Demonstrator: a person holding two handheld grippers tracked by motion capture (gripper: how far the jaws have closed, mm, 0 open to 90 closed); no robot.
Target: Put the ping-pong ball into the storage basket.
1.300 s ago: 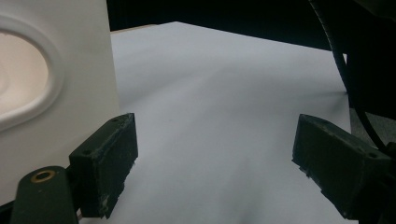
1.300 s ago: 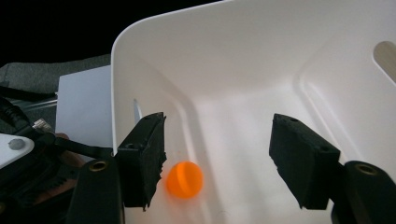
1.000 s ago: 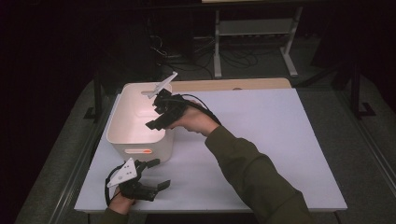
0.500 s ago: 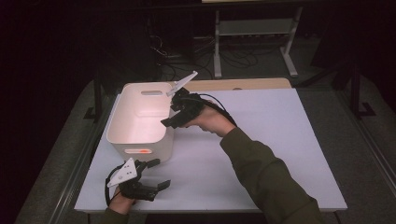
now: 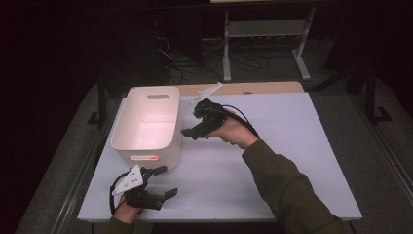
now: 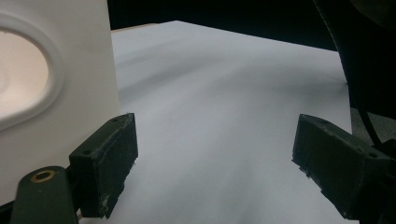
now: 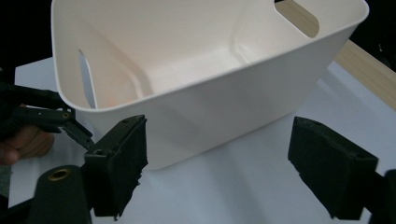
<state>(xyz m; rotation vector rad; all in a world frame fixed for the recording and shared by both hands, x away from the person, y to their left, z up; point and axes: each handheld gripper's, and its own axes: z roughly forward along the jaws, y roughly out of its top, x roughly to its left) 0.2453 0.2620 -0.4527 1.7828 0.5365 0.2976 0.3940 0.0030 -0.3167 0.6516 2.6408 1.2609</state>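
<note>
Two grippers, one bin, one table: inspected in order of size.
Table (image 5: 292,146): white top, flat and bare around the bin; a wooden strip is seen along its far edge.
Bin (image 5: 146,124): white plastic tub, upright, placed on the left half of the table toward the far side. Nothing is seen inside. A handle slot is cut in the far end wall and another in the near end wall.
Bin, handling: judged light and stiff, with smooth walls likely to slip between pads. A rolled rim runs all round; the rim or a handle slot is judged the best place to take hold. A pinch on one side may tip it.
Right gripper (image 5: 191,131): held just right of the bin, beside its right wall and apart from it. Jaws are seen spread with nothing between them and have just been opening. In the right gripper view (image 7: 215,163) the bin wall is faced from outside.
Left gripper (image 5: 168,183): rested at the near left of the table, just near of the bin. Jaws are seen wide apart and empty.
</note>
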